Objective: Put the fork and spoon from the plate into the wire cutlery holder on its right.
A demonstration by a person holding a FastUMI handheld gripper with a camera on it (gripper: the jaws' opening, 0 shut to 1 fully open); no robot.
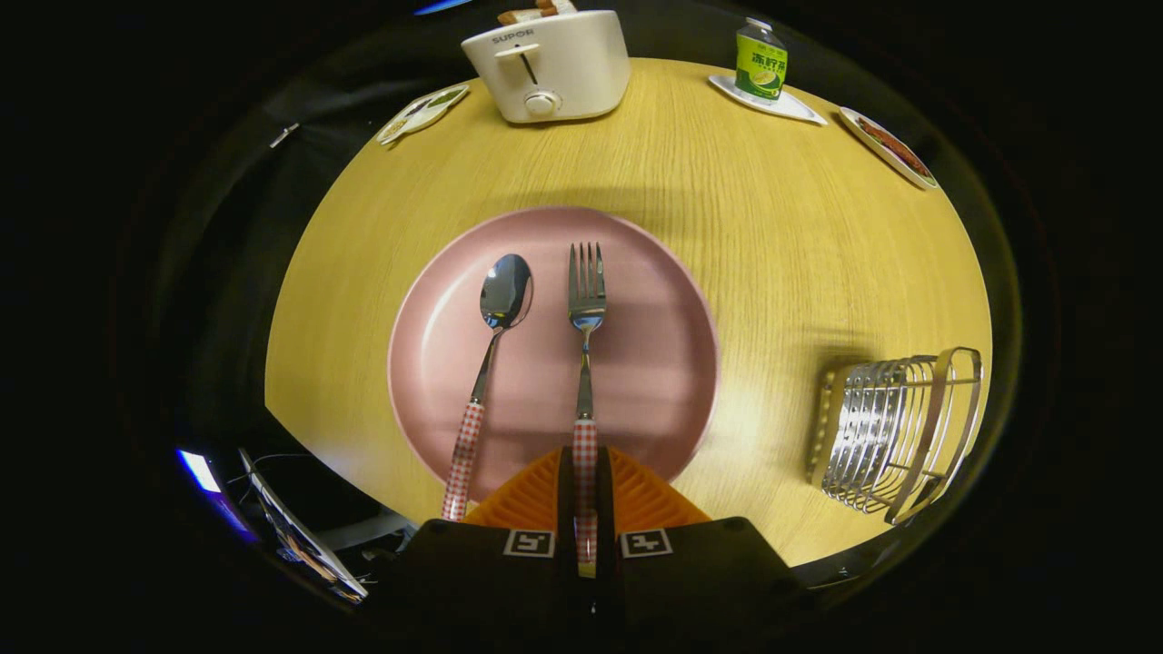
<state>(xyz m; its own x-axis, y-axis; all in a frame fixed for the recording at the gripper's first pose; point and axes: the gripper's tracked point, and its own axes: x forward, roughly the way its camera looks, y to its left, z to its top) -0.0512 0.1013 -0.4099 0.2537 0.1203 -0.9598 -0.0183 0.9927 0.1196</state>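
Gripper [584, 472] clamped on the checked handle of the fork [586, 309], spoon [495, 336] beside it on the pink plate [654, 381].

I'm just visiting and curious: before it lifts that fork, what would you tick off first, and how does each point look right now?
1. Gripper fingers closed on the fork handle: ok, handle sits pinched between them.
2. Grip placement: ok, at the checked handle end, tines pointing away.
3. Spoon out of the way: ok, it lies apart on the pink plate, beside the fork.
4. Wire cutlery holder ready: ok, standing on the table right of the plate; nothing seen inside.
5. Grip firm enough to lift: cannot tell.
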